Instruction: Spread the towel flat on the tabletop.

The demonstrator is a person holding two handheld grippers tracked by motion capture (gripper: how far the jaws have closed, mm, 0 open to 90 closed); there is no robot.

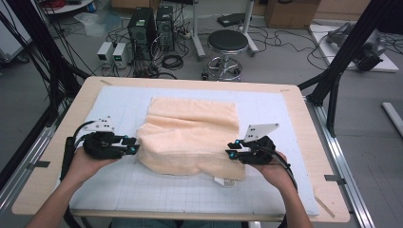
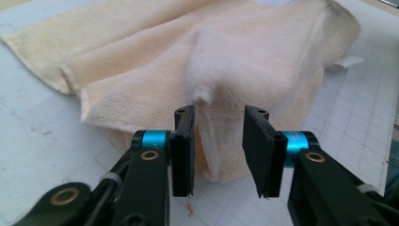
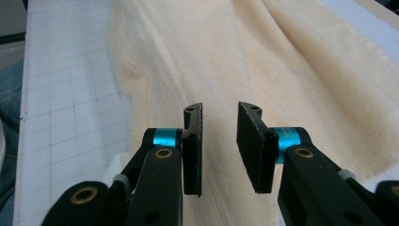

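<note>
high view: towel (image 1: 190, 135) between both claws.

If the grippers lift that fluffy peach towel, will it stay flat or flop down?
The folded peach terry towel would probably flop and sag, since it already lies in soft rumpled folds. Its fuzzy pile likely grips well. It looks light, and the fold may fall open.
</note>
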